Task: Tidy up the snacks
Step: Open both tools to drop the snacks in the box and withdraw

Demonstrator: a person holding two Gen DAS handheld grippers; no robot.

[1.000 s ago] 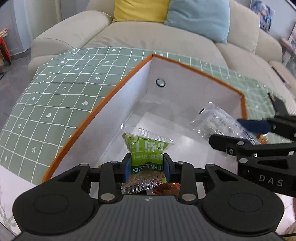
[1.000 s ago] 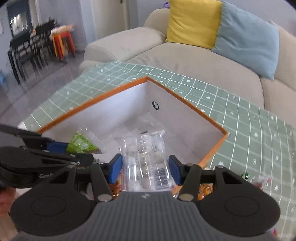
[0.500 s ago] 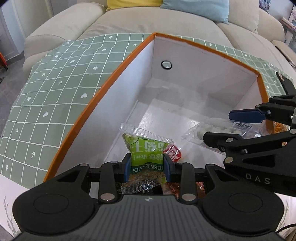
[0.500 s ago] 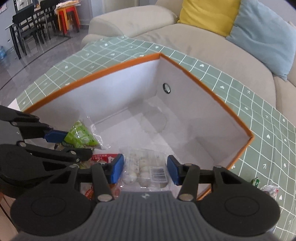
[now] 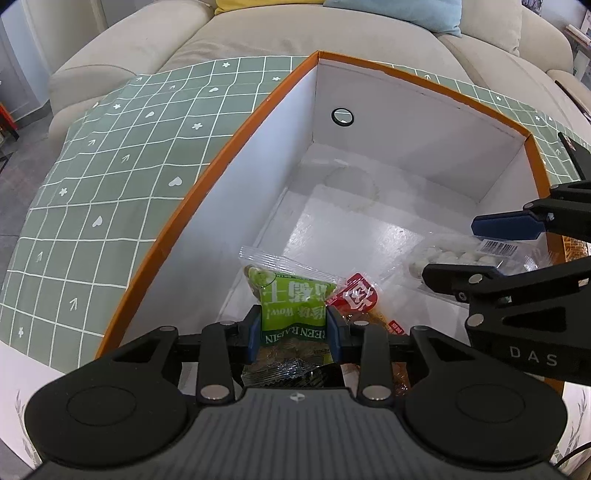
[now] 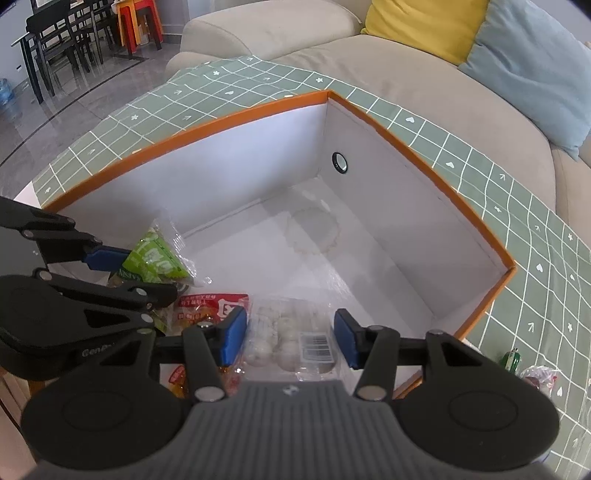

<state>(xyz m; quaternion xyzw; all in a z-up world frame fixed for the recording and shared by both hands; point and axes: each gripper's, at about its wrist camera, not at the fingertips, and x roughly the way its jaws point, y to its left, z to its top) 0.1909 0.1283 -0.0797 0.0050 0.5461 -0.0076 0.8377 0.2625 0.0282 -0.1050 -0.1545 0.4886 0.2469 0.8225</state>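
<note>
A white box with an orange rim (image 5: 207,173) (image 6: 417,155) stands on the green checked cloth. My left gripper (image 5: 293,328) is shut on a green raisin packet (image 5: 291,306) low inside the box's near end; the packet also shows in the right wrist view (image 6: 155,258). My right gripper (image 6: 291,338) is shut on a clear pack of white balls (image 6: 291,332) with a barcode label, low in the box; it also shows in the left wrist view (image 5: 461,258). A red snack packet (image 5: 354,295) (image 6: 210,306) lies on the box floor between them.
The far half of the box floor (image 6: 332,251) is bare, with a round hole (image 5: 342,116) in the end wall. Loose snacks (image 6: 535,376) lie on the cloth right of the box. A beige sofa (image 5: 295,33) with cushions is behind.
Both grippers have moved down into the box with their packets. The red packet on the box floor has come into view.
</note>
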